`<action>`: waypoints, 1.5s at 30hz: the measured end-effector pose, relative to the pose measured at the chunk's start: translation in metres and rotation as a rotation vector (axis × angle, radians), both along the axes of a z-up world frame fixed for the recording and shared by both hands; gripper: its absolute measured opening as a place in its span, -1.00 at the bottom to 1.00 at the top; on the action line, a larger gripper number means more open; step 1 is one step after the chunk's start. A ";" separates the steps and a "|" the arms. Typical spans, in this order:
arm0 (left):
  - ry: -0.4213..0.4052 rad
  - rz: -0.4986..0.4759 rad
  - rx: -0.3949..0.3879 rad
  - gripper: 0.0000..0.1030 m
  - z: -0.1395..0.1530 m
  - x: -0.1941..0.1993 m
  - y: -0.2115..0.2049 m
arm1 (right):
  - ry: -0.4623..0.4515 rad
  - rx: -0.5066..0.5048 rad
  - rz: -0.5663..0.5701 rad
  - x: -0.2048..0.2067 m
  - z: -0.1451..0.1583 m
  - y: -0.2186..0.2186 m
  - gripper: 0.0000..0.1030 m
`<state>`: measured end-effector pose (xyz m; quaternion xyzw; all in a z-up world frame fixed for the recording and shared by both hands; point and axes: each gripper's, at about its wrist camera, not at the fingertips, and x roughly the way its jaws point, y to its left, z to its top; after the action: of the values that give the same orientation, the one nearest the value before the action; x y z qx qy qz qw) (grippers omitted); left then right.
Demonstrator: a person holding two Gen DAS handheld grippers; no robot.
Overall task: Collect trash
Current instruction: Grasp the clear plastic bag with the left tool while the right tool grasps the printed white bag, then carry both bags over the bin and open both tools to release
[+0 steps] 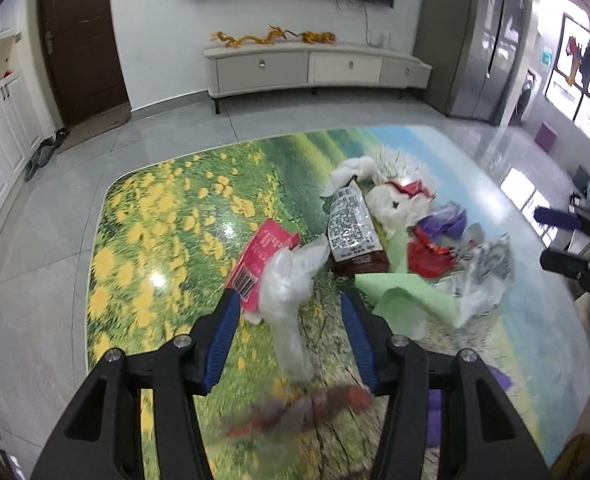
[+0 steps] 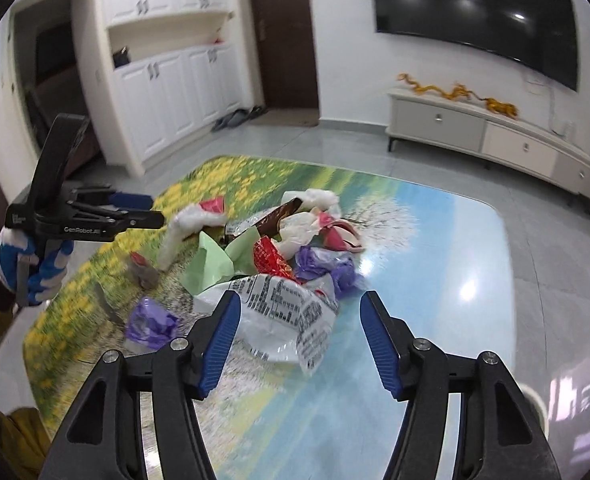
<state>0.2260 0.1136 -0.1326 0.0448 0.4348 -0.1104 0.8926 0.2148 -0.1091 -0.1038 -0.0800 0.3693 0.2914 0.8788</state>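
Litter is heaped on the far half of the table (image 1: 143,216), whose top carries a printed meadow scene. The left hand-held gripper (image 1: 291,300) is released, its jaws straddling a clear plastic bag (image 1: 285,280) that lies against a red carton (image 1: 261,256), well placed to pinch the bag. The right hand-held gripper (image 2: 299,312) also stands parted and empty, aimed at a white printed wrapper (image 2: 283,312) at the heap's near edge. A blurred reddish wrapper (image 1: 307,408), possibly a snack packet, lies apart, nearer the person.

crumpled wrappers (image 2: 295,248) heaped on table (image 2: 435,240)
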 end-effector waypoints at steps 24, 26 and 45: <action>-0.052 0.023 -0.053 -0.46 0.015 -0.004 -0.006 | 0.052 0.013 0.076 -0.012 -0.029 -0.007 -0.82; -0.072 0.028 -0.067 -0.46 0.025 -0.010 -0.005 | 0.038 0.043 0.059 -0.021 -0.022 -0.014 -0.83; -0.170 -0.121 -0.140 -0.47 0.107 -0.058 -0.094 | -0.121 0.159 -0.280 -0.092 0.041 -0.135 -0.83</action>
<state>0.1678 0.0193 -0.0252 0.0179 0.3454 -0.1901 0.9188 0.1231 -0.2439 -0.0623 0.0247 0.2990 0.1893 0.9350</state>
